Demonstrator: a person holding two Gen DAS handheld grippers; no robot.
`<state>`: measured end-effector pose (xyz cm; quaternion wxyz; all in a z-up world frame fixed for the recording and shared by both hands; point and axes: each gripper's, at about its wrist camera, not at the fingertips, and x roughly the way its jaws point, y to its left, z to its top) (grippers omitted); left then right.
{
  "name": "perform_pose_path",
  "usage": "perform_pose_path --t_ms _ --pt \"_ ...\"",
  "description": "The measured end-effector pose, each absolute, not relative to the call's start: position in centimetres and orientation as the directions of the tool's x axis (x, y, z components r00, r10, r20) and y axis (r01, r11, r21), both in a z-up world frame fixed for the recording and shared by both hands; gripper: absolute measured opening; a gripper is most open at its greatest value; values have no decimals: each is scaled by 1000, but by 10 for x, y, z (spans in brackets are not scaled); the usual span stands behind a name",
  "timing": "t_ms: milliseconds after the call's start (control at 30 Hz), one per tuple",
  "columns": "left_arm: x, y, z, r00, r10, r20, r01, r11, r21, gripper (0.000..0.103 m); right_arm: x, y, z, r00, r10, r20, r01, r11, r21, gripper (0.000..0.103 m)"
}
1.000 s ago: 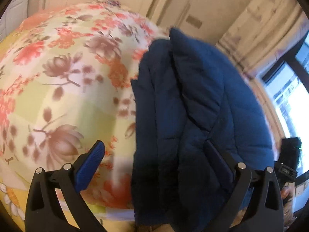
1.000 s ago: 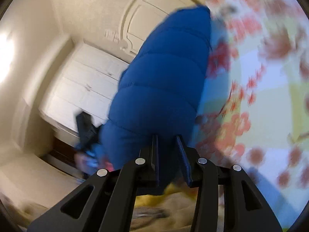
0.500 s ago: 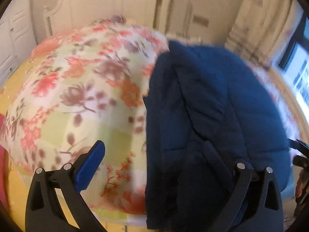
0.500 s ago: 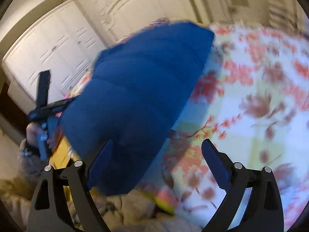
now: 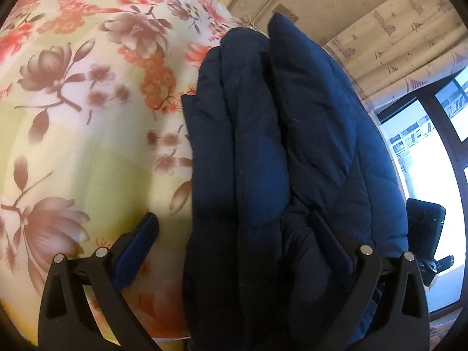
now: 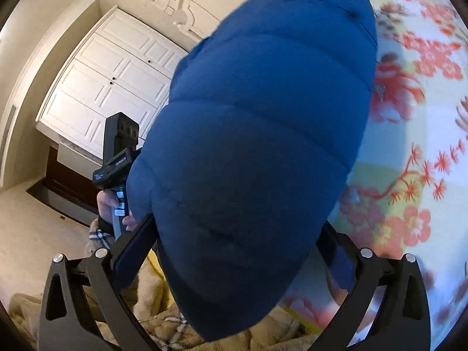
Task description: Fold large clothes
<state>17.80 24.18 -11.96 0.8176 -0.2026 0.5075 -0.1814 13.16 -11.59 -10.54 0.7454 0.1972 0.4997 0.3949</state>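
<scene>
Your left gripper (image 5: 234,251) | jaws closing around the folded jacket (image 5: 280,158) edge, not gripping | right gripper (image 6: 234,248) spreading wide, jacket released onto bed (image 5: 73,117).

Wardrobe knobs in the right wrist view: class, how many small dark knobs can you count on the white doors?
3. One knob sits on the upper doors; a pair, and, sits side by side lower left. The blue jacket covers the wardrobe's right part, so more may be hidden.

Both wrist cameras sit close above the bed (image 5: 73,152), angled downward from opposite sides; both views share the blue jacket (image 5: 292,146).
</scene>
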Motion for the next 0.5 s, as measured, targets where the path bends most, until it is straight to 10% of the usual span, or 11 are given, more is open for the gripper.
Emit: perform_pose_path --t_ms 33,133,500 --pt "177 239 -118 418 -546 -726 128 827 -548 61 126 -113 -102 217 781 -586 -419 617 667 91" --pt "172 229 -109 452 -531 -716 162 839 -520 46 119 -108 -92 298 756 -583 -489 646 586 80" --pt "215 156 -94 599 -542 -589 184 810 -557 29 153 -118 -43 624 588 -515 -564 795 224 63"
